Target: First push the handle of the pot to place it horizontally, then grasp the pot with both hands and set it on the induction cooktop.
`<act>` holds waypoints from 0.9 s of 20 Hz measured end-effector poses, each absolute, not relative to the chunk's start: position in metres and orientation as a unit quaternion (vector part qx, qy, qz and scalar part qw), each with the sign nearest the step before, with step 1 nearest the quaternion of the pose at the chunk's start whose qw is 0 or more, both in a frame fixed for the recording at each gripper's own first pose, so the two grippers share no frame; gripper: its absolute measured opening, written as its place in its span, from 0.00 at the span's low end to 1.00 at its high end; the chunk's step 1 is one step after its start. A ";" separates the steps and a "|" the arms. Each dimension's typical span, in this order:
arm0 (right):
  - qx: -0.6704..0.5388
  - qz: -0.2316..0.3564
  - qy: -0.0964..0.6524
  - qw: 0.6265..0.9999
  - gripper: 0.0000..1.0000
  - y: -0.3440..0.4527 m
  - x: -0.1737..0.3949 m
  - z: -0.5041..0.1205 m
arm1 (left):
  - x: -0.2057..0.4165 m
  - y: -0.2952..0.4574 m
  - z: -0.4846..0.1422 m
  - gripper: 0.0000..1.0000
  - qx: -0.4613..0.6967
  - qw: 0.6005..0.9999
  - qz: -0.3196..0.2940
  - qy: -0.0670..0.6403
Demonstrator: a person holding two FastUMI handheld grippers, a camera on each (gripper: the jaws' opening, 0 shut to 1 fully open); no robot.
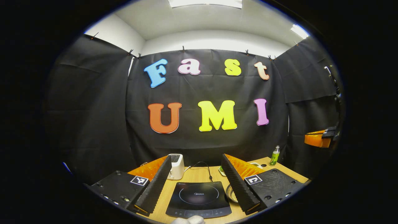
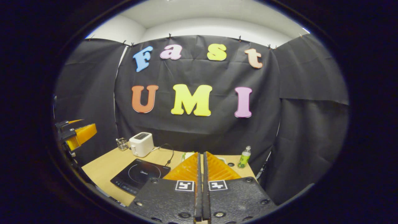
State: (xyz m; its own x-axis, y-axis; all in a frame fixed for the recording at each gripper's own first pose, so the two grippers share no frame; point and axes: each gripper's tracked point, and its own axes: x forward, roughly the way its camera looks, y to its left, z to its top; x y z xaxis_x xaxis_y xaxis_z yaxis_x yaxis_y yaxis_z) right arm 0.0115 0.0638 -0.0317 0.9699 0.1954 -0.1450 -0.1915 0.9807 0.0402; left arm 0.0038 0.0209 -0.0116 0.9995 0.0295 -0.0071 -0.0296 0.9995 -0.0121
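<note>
Left gripper [image 1: 196, 174] jaws wide, right gripper [image 2: 201, 168] jaws closed, pot [image 1: 231, 193] mostly hidden

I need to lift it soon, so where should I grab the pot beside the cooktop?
Only a sliver of the pot shows, right of the cooktop, behind a finger of the left gripper; its handle is hidden. The round open rim suggests pinching the wall from above, probably on opposite sides.
</note>
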 end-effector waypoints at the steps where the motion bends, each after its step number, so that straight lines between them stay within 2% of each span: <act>1: 0.021 0.110 0.090 0.990 0.01 0.071 0.011 -0.038 | 0.004 0.023 -0.014 0.96 -0.007 1.000 0.016 0.005; 2: 0.023 0.120 0.107 0.987 0.04 0.078 0.012 -0.048 | 0.004 0.023 -0.015 0.96 -0.007 1.000 0.018 0.006; 8: -0.002 0.165 0.193 0.967 0.04 0.120 0.024 -0.121 | 0.001 0.033 -0.026 0.96 -0.013 0.999 0.030 0.015; 9: -0.004 0.176 0.210 0.962 0.00 0.131 0.024 -0.135 | 0.003 0.035 -0.027 0.96 -0.014 0.999 0.032 0.017; 10: -0.005 0.185 0.225 0.957 0.04 0.140 0.024 -0.151 | 0.002 0.037 -0.029 0.96 -0.015 0.999 0.034 0.018; 12: -0.011 0.197 0.248 0.948 0.00 0.155 0.022 -0.177 | 0.000 0.042 -0.034 0.96 -0.014 0.999 0.041 0.022; 13: -0.018 0.200 0.261 0.944 0.04 0.160 0.022 -0.189 | 0.001 0.045 -0.035 0.96 -0.015 0.999 0.044 0.024; 17: -0.022 0.215 0.306 0.927 0.00 0.180 0.019 -0.240 | -0.003 0.055 -0.037 0.96 -0.013 0.998 0.054 0.029; 18: -0.026 0.216 0.318 0.923 0.04 0.184 0.020 -0.253 | -0.003 0.057 -0.037 0.96 -0.014 0.998 0.057 0.028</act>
